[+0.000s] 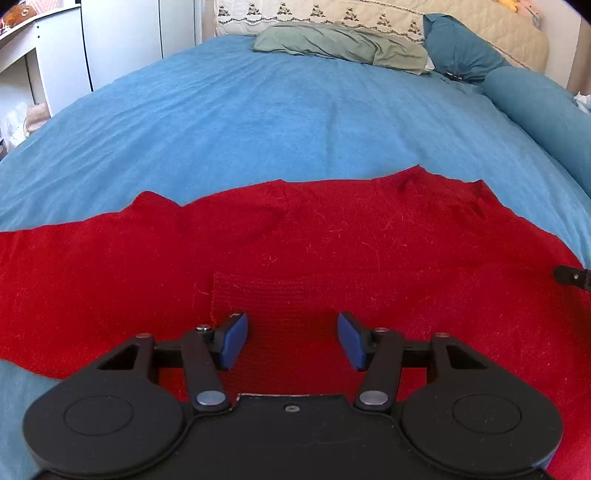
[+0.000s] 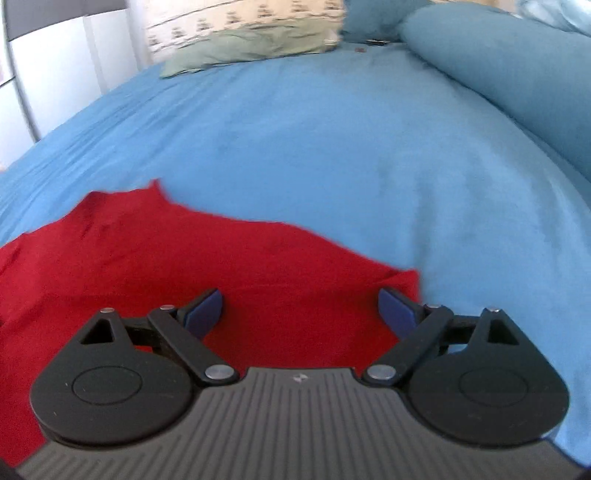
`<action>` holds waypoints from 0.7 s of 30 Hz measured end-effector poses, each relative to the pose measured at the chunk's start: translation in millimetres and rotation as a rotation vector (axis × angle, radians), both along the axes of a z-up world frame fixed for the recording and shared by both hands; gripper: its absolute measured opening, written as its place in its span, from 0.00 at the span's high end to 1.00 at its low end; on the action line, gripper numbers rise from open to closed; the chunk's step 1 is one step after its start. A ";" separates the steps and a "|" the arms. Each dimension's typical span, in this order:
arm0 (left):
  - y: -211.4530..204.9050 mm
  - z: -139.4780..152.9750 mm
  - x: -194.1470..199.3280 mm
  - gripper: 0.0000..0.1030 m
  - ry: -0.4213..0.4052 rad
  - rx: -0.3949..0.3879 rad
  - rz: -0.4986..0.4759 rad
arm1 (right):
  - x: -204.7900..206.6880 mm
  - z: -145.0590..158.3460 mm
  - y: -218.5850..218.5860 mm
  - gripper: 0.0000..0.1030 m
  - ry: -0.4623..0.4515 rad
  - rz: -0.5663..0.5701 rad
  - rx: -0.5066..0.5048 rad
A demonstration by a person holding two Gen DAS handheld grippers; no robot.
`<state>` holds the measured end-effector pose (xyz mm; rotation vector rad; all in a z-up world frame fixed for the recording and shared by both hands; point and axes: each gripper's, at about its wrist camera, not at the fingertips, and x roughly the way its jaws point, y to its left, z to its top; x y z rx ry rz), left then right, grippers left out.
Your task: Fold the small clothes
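A red knitted garment (image 1: pixel 332 243) lies spread flat on the blue bedsheet (image 1: pixel 258 122). My left gripper (image 1: pixel 291 338) hovers over its near part, above a ribbed patch (image 1: pixel 258 291). Its jaws stand apart, and only flat cloth lies below them. In the right wrist view the same red garment (image 2: pixel 166 258) fills the lower left. Over its right edge my right gripper (image 2: pixel 299 308) is wide open and grips nothing. The tip of the right gripper (image 1: pixel 572 277) shows at the right edge of the left wrist view.
A green pillow (image 1: pixel 343 44) and a beige quilted headboard (image 1: pixel 369 14) lie at the far end of the bed. A teal bolster (image 1: pixel 543 110) runs along the right side. White cupboards (image 1: pixel 122 37) stand to the left.
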<state>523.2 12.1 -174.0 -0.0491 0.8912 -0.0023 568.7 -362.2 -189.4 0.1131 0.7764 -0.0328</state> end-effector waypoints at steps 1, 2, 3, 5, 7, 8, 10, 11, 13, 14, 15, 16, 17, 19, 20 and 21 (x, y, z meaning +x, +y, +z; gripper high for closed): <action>-0.2 0.0 0.0 0.42 -0.001 0.001 0.001 | -0.9 1.1 2.3 0.00 0.003 0.002 -0.014; -1.4 0.7 0.4 0.42 0.001 0.003 -0.001 | -1.5 1.7 4.3 0.00 0.006 0.003 -0.025; -1.2 2.4 -0.2 0.42 0.005 0.005 -0.003 | -2.0 3.1 5.0 0.00 0.011 -0.001 -0.025; -2.4 10.0 0.4 0.42 0.019 0.005 0.004 | 0.0 10.2 4.8 0.00 0.027 -0.003 -0.022; 0.0 22.8 -2.2 0.42 0.017 -0.009 0.021 | 3.9 25.2 15.8 0.00 0.023 -0.008 -0.045; 1.8 32.1 -5.2 0.42 0.008 -0.012 0.029 | -0.5 36.9 20.5 0.00 0.006 -0.017 -0.058; 6.2 50.5 -10.5 0.42 0.005 -0.020 0.041 | -13.9 63.6 29.0 0.00 -0.014 -0.021 -0.048; 9.6 61.4 -15.4 0.42 0.002 -0.023 0.049 | -20.9 78.8 33.7 0.00 -0.020 -0.018 -0.042; 18.2 86.6 -26.3 0.33 -0.005 -0.027 0.061 | -34.2 107.9 46.4 0.00 -0.033 -0.012 -0.050; 23.8 99.2 -33.0 0.27 -0.012 -0.029 0.072 | -40.5 122.7 54.5 0.00 -0.031 -0.010 -0.054; 30.5 112.2 -39.5 0.12 -0.024 -0.032 0.085 | -45.8 134.4 63.2 0.00 -0.029 -0.003 -0.056; 39.0 125.0 -47.8 0.00 -0.037 -0.039 0.098 | -52.9 146.0 74.3 0.00 -0.019 0.002 -0.061; 46.4 135.6 -55.5 0.00 -0.052 -0.046 0.107 | -58.3 152.4 84.8 0.00 -0.007 0.002 -0.055; 68.1 150.3 -68.4 0.00 -0.059 -0.080 0.118 | -68.4 161.7 108.0 0.00 0.032 0.021 -0.007; 80.3 153.6 -72.2 0.00 -0.053 -0.094 0.133 | -75.9 164.7 119.3 0.00 0.044 0.024 0.024; 93.3 156.4 -77.0 0.00 -0.050 -0.105 0.154 | -83.6 167.7 129.3 0.00 0.051 0.026 0.047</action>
